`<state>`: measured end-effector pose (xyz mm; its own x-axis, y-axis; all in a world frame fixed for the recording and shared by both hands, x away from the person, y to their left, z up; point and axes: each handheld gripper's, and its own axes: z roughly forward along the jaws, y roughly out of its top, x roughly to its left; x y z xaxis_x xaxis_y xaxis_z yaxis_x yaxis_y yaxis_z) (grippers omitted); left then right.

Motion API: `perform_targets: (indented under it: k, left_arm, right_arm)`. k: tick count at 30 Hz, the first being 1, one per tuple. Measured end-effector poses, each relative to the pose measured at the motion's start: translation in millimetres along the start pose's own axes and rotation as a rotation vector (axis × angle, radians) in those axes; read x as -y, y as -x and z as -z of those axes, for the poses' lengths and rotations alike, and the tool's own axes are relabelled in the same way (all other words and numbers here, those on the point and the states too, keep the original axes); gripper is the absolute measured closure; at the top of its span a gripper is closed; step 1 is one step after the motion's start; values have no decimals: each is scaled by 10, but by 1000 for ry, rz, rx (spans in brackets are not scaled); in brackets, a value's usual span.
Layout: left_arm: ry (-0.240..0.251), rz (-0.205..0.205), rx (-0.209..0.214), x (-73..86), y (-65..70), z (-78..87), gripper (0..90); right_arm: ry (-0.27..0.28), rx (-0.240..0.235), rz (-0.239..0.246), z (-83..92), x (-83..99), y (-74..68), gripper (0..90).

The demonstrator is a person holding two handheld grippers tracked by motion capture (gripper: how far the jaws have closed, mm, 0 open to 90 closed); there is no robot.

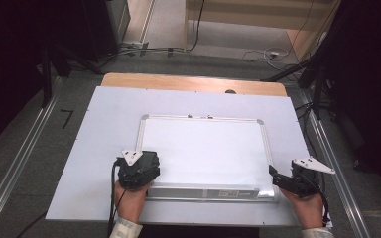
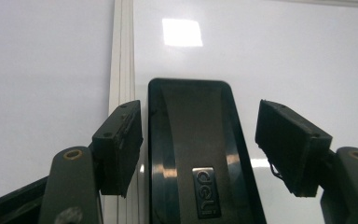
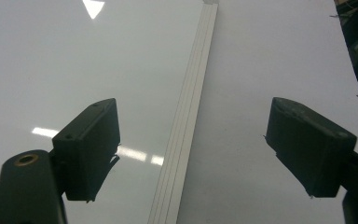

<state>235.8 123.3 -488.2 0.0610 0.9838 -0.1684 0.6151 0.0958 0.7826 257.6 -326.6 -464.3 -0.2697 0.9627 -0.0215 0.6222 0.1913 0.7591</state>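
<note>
A white whiteboard (image 1: 203,148) with a silver frame lies flat on the table. My left gripper (image 1: 140,166) hovers over its near-left corner. In the left gripper view a black eraser (image 2: 193,154) with a small logo plate lies on the board between the jaws of the left gripper (image 2: 200,135). The left pad (image 2: 121,144) sits right beside the eraser's edge, and the right pad (image 2: 289,144) stands clear of it. My right gripper (image 1: 278,177) is at the board's near-right corner. In its own view the right gripper (image 3: 193,140) is wide open, straddling the frame strip (image 3: 193,107) with nothing between the pads.
The board rests on a large white sheet (image 1: 104,129) that covers a wooden table (image 1: 178,82). A silver tray strip (image 1: 203,192) runs along the board's near edge. Metal rails (image 1: 25,153) lie on the floor on both sides, with cables (image 1: 273,53) and dark stands behind.
</note>
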Motion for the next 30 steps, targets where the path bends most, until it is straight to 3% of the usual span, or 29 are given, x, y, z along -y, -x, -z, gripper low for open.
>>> perform_targets:
  k: [11, 17, 22, 27, 30]
  left_arm:
    - [55, 16, 15, -148, -68, 128, 277]
    - [92, 15, -4, -270, -151, 182, 246]
    - [95, 25, -1, -345, -224, 192, 244]
    - [97, -2, -10, -395, -277, 149, 230]
    - [81, 22, 10, -429, -339, 125, 224]
  right_arm:
    - [4, 0, 1, 4, -1, 2, 161]
    - [6, -1, 0, 5, -4, 2, 161]
    - [6, -3, 0, 5, -6, -2, 161]
    - [9, -4, 1, 11, -8, 0, 161]
    - [8, -3, 1, 13, -8, -6, 161]
